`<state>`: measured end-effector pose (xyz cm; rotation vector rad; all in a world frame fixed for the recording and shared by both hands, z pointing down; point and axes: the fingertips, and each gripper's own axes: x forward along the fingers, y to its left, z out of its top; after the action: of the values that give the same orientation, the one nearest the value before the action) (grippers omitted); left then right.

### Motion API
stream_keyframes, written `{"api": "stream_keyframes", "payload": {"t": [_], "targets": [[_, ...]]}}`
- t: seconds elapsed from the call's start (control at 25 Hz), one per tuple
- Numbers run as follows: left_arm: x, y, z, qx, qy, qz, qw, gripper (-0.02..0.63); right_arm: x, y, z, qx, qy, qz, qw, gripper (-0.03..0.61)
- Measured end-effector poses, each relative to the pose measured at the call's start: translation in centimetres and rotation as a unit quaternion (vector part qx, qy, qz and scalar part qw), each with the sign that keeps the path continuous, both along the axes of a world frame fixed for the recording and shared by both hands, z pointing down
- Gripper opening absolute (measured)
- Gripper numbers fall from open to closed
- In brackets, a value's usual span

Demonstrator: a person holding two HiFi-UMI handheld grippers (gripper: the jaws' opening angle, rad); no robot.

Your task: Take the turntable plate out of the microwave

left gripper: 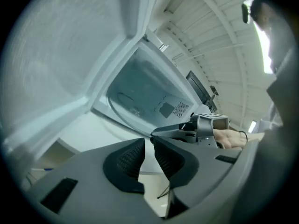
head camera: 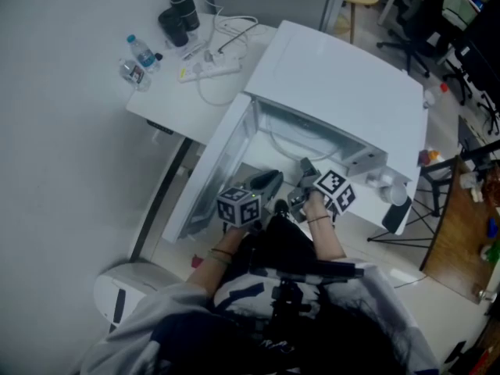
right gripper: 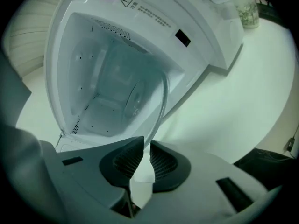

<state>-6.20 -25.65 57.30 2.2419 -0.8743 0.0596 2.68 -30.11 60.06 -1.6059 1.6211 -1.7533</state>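
Observation:
The white microwave (head camera: 336, 84) stands with its door (head camera: 215, 170) swung open to the left. In the right gripper view the clear glass turntable plate (right gripper: 140, 97) leans out of the cavity, and its rim runs down between the pads of my right gripper (right gripper: 145, 153), which is shut on it. The left gripper view shows the same plate (left gripper: 135, 101) with the right gripper (left gripper: 161, 133) at its edge. My left gripper (left gripper: 148, 146) hangs in front of the opening with a narrow gap between its pads and nothing in it. In the head view both the left gripper (head camera: 269, 180) and the right gripper (head camera: 306, 166) are at the cavity mouth.
A power strip (head camera: 211, 69) with cables, a water bottle (head camera: 142, 51) and a black tumbler (head camera: 183, 6) lie on the table left of the microwave. A cup (head camera: 394, 194) stands at its right. A white appliance (head camera: 117, 291) sits on the floor below left.

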Motion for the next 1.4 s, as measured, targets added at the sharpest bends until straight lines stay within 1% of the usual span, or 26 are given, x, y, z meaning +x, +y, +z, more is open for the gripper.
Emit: {"api": "stream_keyframes", "payload": {"t": [0.08, 0.2, 0.28, 0.32, 0.36, 0.4, 0.48, 0.56, 0.68, 0.76, 0.8, 0.84, 0.88, 0.96, 1.0, 1.04, 1.08, 1.12, 1.16, 1.2, 1.24, 1.32, 1.36, 1.4], "targets": [[0.3, -0.2, 1.2, -0.043, 0.038, -0.008, 0.9983, 0.071, 0.2, 0.2, -0.2, 0.006, 0.011, -0.008, 1.000, 0.042], [0.7, -1.5, 1.7, -0.088, 0.104, -0.030, 0.9903, 0.105, 0.6, 0.5, -0.2, 0.015, 0.021, -0.017, 1.000, 0.041], [1.4, -2.5, 2.4, -0.104, 0.115, -0.026, 0.9875, 0.150, 0.8, 0.8, -0.3, 0.026, 0.033, -0.028, 0.999, 0.041], [1.8, -2.9, 2.7, -0.111, 0.115, -0.019, 0.9870, 0.192, 0.9, 0.9, -0.5, 0.033, 0.046, -0.038, 0.998, 0.033], [2.3, -3.3, 2.8, -0.116, 0.116, -0.014, 0.9864, 0.209, 0.9, 1.1, -0.6, 0.042, 0.064, -0.051, 0.996, 0.017], [2.7, -3.8, 2.9, -0.119, 0.121, -0.014, 0.9854, 0.209, 0.8, 1.2, -0.7, 0.049, 0.084, -0.065, 0.993, -0.003], [3.0, -5.1, 3.1, -0.131, 0.141, -0.035, 0.9807, 0.209, 0.4, 1.4, -0.8, 0.056, 0.115, -0.092, 0.988, -0.003], [2.9, -6.4, 3.2, -0.147, 0.171, -0.062, 0.9722, 0.209, 0.1, 1.5, -0.7, 0.059, 0.124, -0.109, 0.985, -0.003], [3.5, -8.3, 3.0, -0.164, 0.215, -0.083, 0.9592, 0.209, 0.0, 1.8, -0.4, 0.062, 0.127, -0.125, 0.982, -0.003], [3.7, -9.5, 3.1, -0.169, 0.234, -0.097, 0.9524, 0.209, 0.1, 2.0, -0.1, 0.065, 0.136, -0.139, 0.979, -0.003], [3.8, -10.1, 3.2, -0.169, 0.238, -0.104, 0.9508, 0.198, 0.2, 2.1, -0.1, 0.069, 0.141, -0.145, 0.977, -0.003], [3.7, -10.5, 3.3, -0.168, 0.241, -0.107, 0.9500, 0.133, 0.2, 2.2, -0.1, 0.073, 0.146, -0.150, 0.975, -0.003], [3.7, -10.7, 3.4, -0.169, 0.244, -0.106, 0.9489, 0.053, 0.3, 2.1, -0.2, 0.079, 0.151, -0.155, 0.973, -0.003], [3.7, -10.7, 3.5, -0.173, 0.267, -0.097, 0.9429, 0.039, 0.5, 2.0, -0.4, 0.097, 0.159, -0.166, 0.968, -0.003], [3.7, -10.5, 3.4, -0.173, 0.278, -0.091, 0.9403, 0.031, 0.6, 2.0, -0.6, 0.110, 0.159, -0.174, 0.966, -0.003], [3.7, -10.3, 3.3, -0.167, 0.281, -0.087, 0.9411, 0.030, 0.6, 2.0, -0.8, 0.124, 0.154, -0.181, 0.963, -0.002], [3.5, -10.0, 3.1, -0.156, 0.272, -0.083, 0.9460, 0.031, 0.7, 2.1, -1.1, 0.139, 0.143, -0.186, 0.962, 0.000], [3.2, -9.7, 3.0, -0.144, 0.257, -0.079, 0.9525, 0.031, 0.7, 2.4, -1.4, 0.155, 0.126, -0.191, 0.961, 0.022], [2.9, -9.4, 3.0, -0.137, 0.245, -0.077, 0.9566, 0.029, 0.6, 2.7, -1.7, 0.172, 0.105, -0.195, 0.960, 0.058], [2.7, -9.0, 3.1, -0.137, 0.240, -0.076, 0.9580, 0.028, 0.6, 3.1, -2.0, 0.187, 0.083, -0.198, 0.959, 0.111], [2.5, -8.5, 3.1, -0.141, 0.237, -0.075, 0.9583, 0.028, 0.5, 3.5, -2.2, 0.198, 0.061, -0.200, 0.958, 0.146], [2.1, -7.7, 3.3, -0.145, 0.233, -0.076, 0.9588, 0.028, 0.6, 4.3, -2.1, 0.198, 0.030, -0.203, 0.958, 0.173], [1.9, -7.4, 3.2, -0.145, 0.240, -0.078, 0.9567, 0.026, 0.8, 4.9, -1.9, 0.191, 0.025, -0.208, 0.959, 0.184], [1.9, -7.1, 2.7, -0.149, 0.264, -0.080, 0.9495, 0.024, 1.0, 5.4, -1.7, 0.185, 0.028, -0.213, 0.959, 0.184]]}}
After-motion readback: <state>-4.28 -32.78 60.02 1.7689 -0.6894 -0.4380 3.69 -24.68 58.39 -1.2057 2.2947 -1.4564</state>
